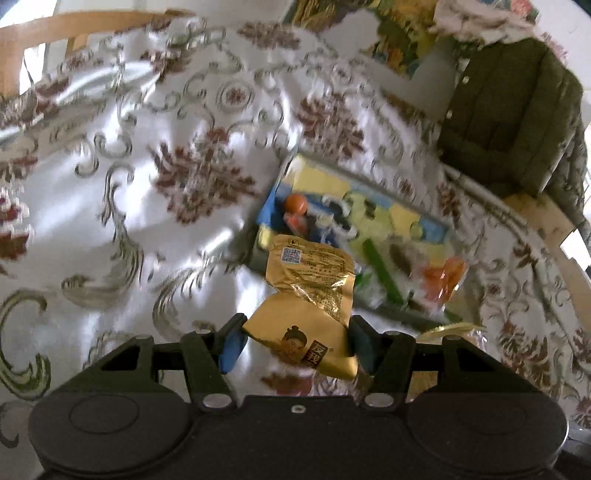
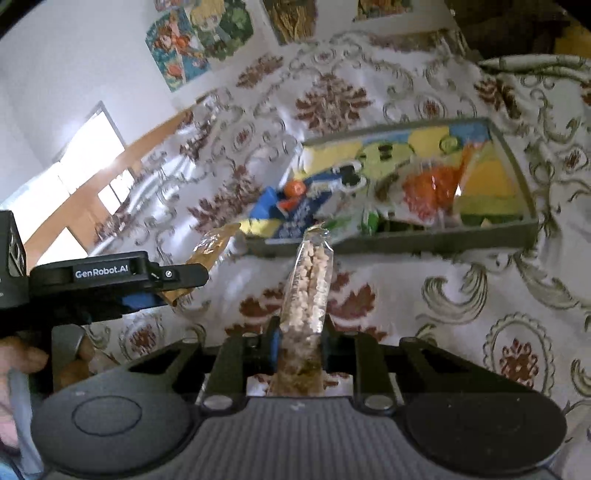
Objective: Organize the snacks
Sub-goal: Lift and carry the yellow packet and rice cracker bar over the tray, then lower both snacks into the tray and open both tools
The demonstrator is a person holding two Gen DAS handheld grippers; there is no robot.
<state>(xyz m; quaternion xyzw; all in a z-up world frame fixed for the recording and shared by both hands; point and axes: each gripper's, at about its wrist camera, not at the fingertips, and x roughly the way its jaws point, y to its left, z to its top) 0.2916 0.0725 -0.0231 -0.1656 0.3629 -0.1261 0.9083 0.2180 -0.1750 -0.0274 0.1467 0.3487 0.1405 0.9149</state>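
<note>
My left gripper (image 1: 295, 343) is shut on a gold snack packet (image 1: 310, 288) with a cartoon face, held above the tablecloth just short of the tray (image 1: 291, 166). The same left gripper (image 2: 173, 280) and its gold packet (image 2: 214, 243) show at the left of the right wrist view. My right gripper (image 2: 301, 343) is shut on a clear packet of pale puffed snacks (image 2: 308, 284), its tip reaching towards the grey tray's near wall (image 2: 424, 245). The tray has a colourful cartoon bottom and holds an orange packet (image 2: 428, 188) and a green-white packet (image 2: 365, 221).
The table carries a white cloth with red and green floral print (image 1: 147, 147). A dark green quilted jacket (image 1: 509, 122) hangs on a chair at the right. Wooden chair backs (image 1: 55, 26) and wall posters (image 2: 199, 40) stand beyond the table.
</note>
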